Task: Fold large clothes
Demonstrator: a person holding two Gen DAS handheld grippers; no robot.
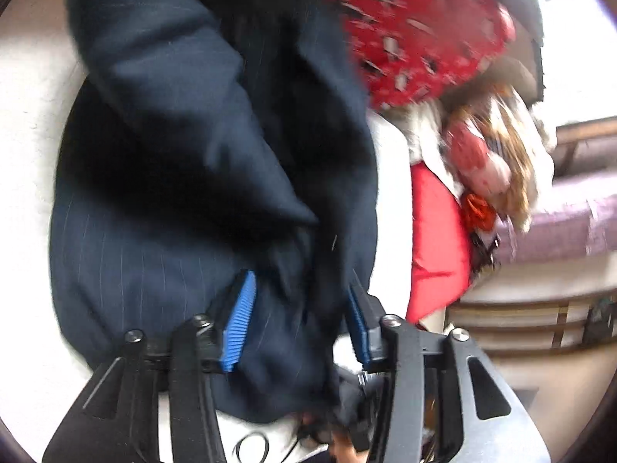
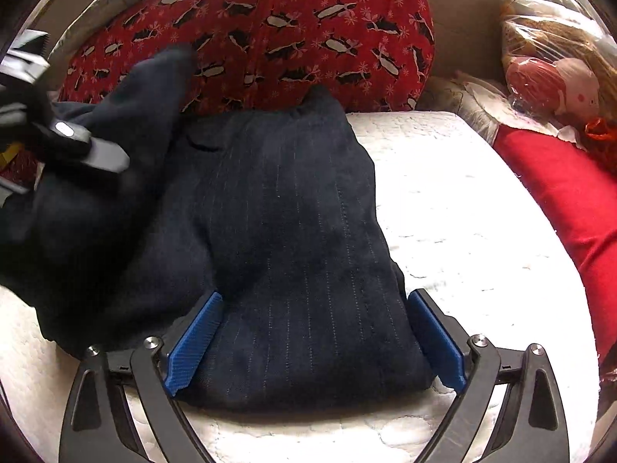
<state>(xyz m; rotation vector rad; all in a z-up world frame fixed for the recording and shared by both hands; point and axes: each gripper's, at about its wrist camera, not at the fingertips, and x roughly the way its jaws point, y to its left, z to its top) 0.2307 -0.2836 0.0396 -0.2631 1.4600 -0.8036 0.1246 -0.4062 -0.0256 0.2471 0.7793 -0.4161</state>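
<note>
Left wrist view: left gripper (image 1: 297,320) sits low over the garment (image 1: 185,177), a dark pinstriped piece lying on the bed (image 1: 27,123). Fingers part spread w/ a bunched fold of cloth between them; blur hides whether the pads (image 1: 241,320) press it, so can't tell if it's pinched. Prob. carrying that flap over to make the fold. Red pillow (image 1: 416,19) beyond the garment.

Right wrist view: right gripper (image 2: 312,341) at the garment's near edge, fingers spread wide, straddling the cloth, not pinching. Prob. steadying or about to take that hem. Plastic bag (image 2: 555,69), right of the garment, holds a doll; rest unclear.
</note>
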